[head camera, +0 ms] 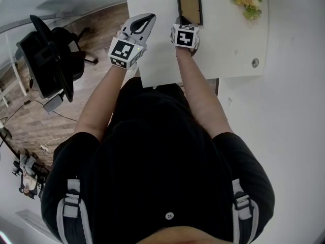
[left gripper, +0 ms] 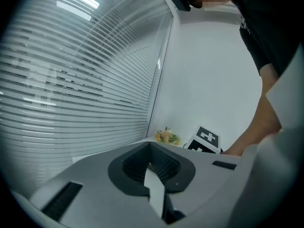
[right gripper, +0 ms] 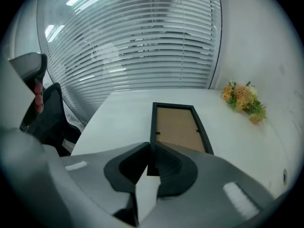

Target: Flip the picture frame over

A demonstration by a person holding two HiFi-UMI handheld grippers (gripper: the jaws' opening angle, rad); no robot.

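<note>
The picture frame lies back-up on the white table, its brown backing board inside a black rim. In the right gripper view the frame runs away from the jaws, and my right gripper is shut on the near left corner of its rim. From the head view the right gripper sits at the frame's near edge, its tips hidden under the marker cube. My left gripper hovers over the table's left part, jaw tips together, holding nothing. In its own view the left gripper looks shut and empty.
A small bunch of yellow and orange flowers lies at the table's far right, also seen as flowers. A round cable hole is near the right front edge. A black office chair stands on the floor to the left.
</note>
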